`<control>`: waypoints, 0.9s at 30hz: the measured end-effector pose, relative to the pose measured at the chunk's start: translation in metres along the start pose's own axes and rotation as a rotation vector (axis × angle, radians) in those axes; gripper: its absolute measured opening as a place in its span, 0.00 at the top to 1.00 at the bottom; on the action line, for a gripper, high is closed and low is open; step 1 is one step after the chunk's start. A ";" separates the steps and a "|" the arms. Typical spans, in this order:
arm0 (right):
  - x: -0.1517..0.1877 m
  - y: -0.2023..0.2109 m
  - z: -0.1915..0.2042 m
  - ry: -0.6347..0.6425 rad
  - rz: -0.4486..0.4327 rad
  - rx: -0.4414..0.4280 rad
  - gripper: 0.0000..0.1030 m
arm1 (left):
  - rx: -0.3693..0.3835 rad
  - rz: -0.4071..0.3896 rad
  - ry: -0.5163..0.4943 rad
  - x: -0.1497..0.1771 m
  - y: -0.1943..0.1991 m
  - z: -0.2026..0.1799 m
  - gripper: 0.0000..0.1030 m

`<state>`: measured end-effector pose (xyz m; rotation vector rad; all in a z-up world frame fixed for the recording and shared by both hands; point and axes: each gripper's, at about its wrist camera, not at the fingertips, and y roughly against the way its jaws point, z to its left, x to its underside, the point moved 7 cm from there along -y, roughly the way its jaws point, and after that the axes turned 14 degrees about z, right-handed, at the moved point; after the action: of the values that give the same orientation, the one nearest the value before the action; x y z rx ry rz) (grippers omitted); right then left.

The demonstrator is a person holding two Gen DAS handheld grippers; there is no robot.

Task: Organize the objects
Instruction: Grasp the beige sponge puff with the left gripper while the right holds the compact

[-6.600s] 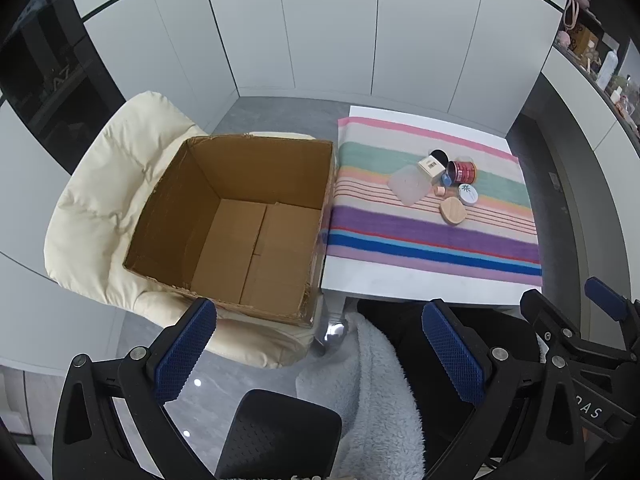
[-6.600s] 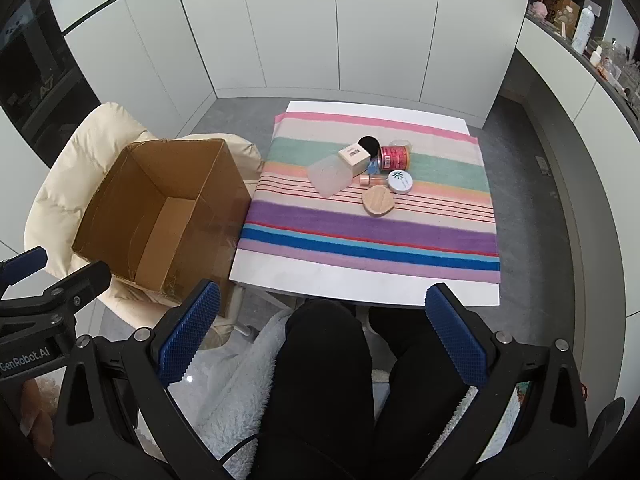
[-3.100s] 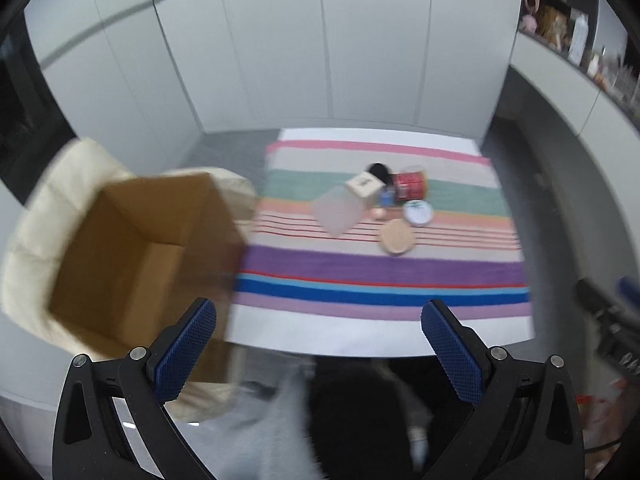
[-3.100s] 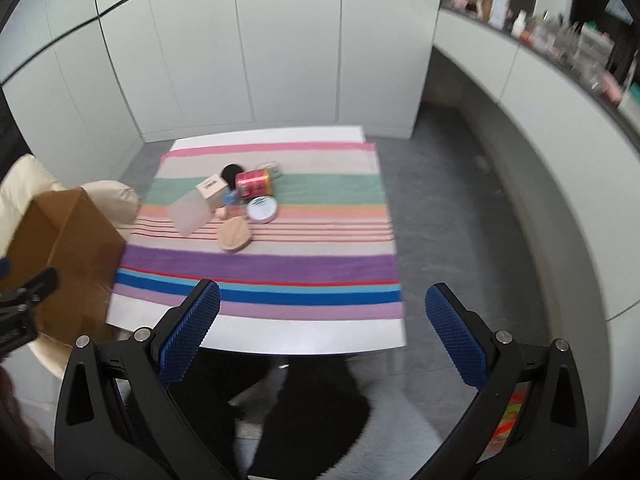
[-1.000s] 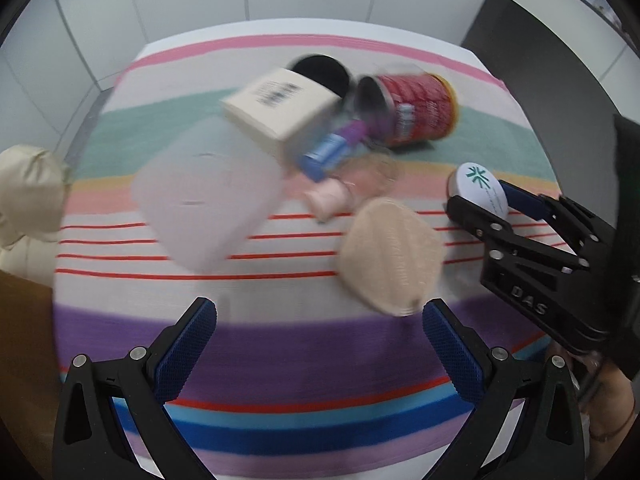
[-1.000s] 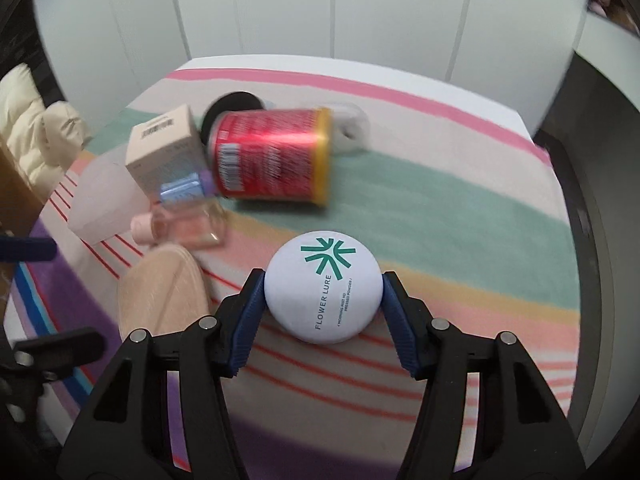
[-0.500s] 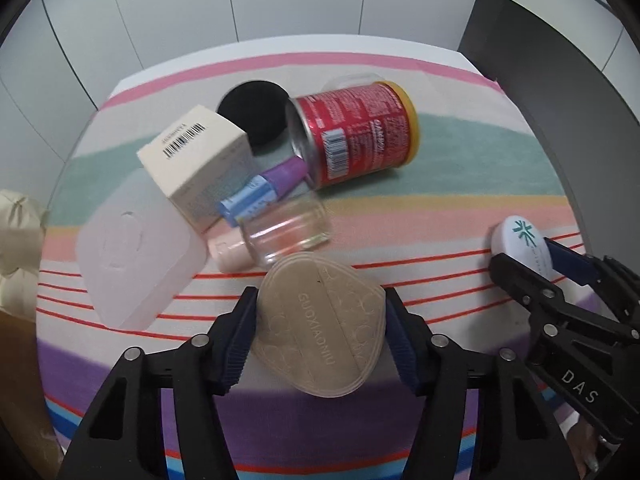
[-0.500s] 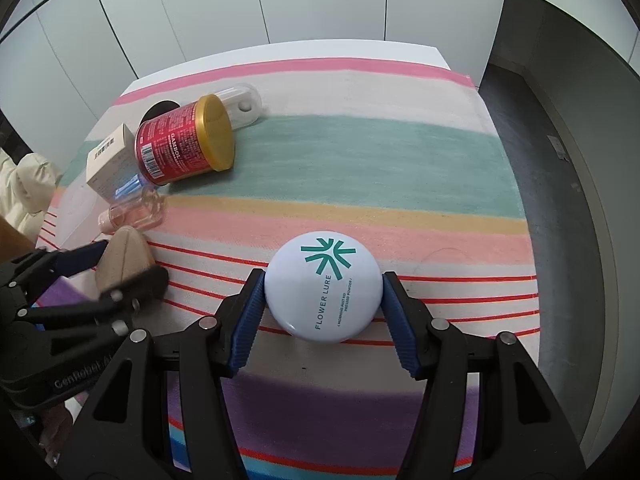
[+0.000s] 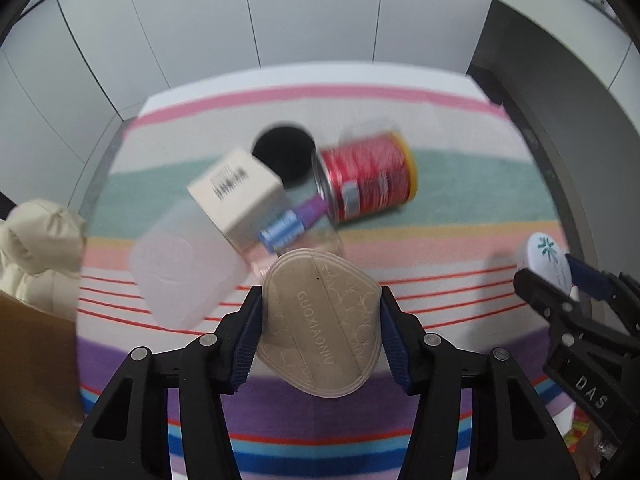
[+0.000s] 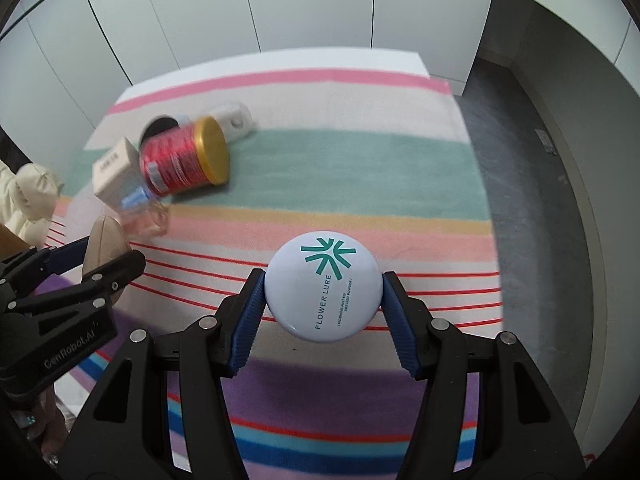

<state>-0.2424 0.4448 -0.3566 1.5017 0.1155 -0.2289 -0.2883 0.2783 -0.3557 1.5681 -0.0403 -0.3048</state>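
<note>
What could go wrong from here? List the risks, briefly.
The smooth round white compact is pinched only at its curved rim by the right gripper, so it could squirt out. The tan heart-shaped case in the left gripper overhangs the pads and might pivot.

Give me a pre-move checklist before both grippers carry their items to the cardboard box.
1. Left gripper shut on the beige heart-shaped case, both pads on its sides: ok.
2. Right gripper shut on the white round compact, pads on opposite edges: ok.
3. Beige case clear of the clear bottle behind it: cannot tell, their outlines overlap in the left wrist view.
4. White compact clear of the red can and other items: ok.
5. Grippers apart from each other: ok.
6. Cardboard box opening free: cannot tell, only a brown edge shows.
</note>
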 end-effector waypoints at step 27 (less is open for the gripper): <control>-0.019 0.265 0.044 0.035 -0.199 0.079 0.42 | -0.036 -0.214 0.044 0.020 0.274 0.035 0.45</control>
<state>-0.2053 0.4166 -0.0912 1.5745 0.2875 -0.3702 -0.2315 0.2323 -0.0887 1.5448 0.1675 -0.4360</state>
